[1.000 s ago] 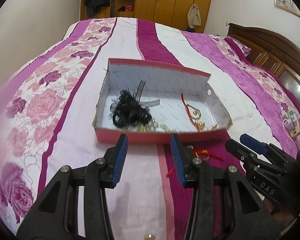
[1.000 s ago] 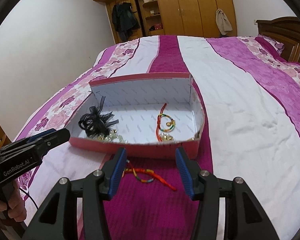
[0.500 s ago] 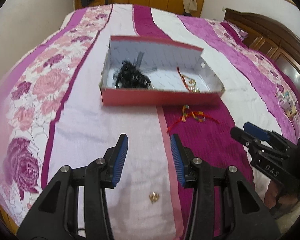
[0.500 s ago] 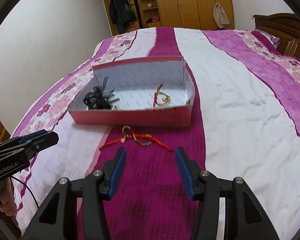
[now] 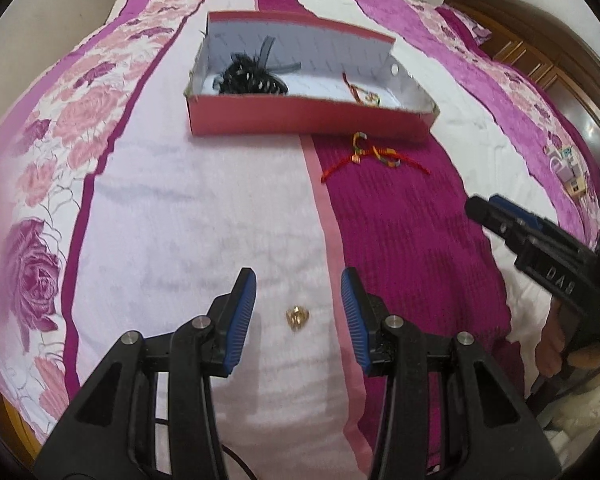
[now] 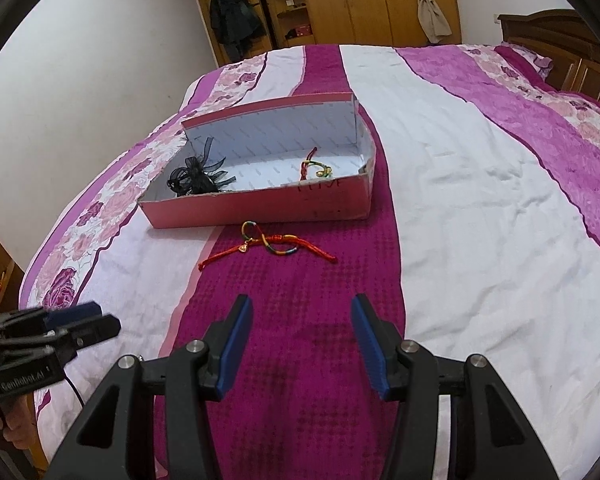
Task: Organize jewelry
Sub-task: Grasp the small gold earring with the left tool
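- Left gripper hangs part-open and empty, a small gold charm lying between its jaws on the bedspread.
- Right gripper gapes empty; open cloth separates it from the red cord bracelet beside the pink box.
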Available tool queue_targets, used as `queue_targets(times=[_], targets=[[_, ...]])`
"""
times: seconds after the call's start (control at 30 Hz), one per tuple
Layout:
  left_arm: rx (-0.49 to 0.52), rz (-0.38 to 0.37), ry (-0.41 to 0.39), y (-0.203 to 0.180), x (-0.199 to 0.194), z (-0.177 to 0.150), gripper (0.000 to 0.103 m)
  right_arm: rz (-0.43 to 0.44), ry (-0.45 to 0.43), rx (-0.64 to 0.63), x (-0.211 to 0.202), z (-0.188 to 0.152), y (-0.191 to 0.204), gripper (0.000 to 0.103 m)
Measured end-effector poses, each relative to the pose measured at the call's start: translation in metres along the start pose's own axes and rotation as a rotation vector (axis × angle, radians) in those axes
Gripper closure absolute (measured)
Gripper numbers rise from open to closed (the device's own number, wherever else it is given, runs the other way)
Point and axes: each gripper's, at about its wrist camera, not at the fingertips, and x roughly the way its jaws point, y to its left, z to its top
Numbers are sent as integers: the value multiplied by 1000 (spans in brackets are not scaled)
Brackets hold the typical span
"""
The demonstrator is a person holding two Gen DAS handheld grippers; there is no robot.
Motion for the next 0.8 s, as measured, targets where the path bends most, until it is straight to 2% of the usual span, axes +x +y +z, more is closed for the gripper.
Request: queue_targets(times=[0.3,0.47,0.73,0.8], targets=[[38,-12,52,-6,11,-11,69,9,9,10,2,-2,-1,49],[51,-20,84,-8,19,-16,86,11,17,20,5,-3,-3,49],[31,-9,119,-1,30,-21,100,13,22,25,6,-4,-4,49],[26,-16,117,1,30,-22,100,12,22,26,6,-4,-4,49]])
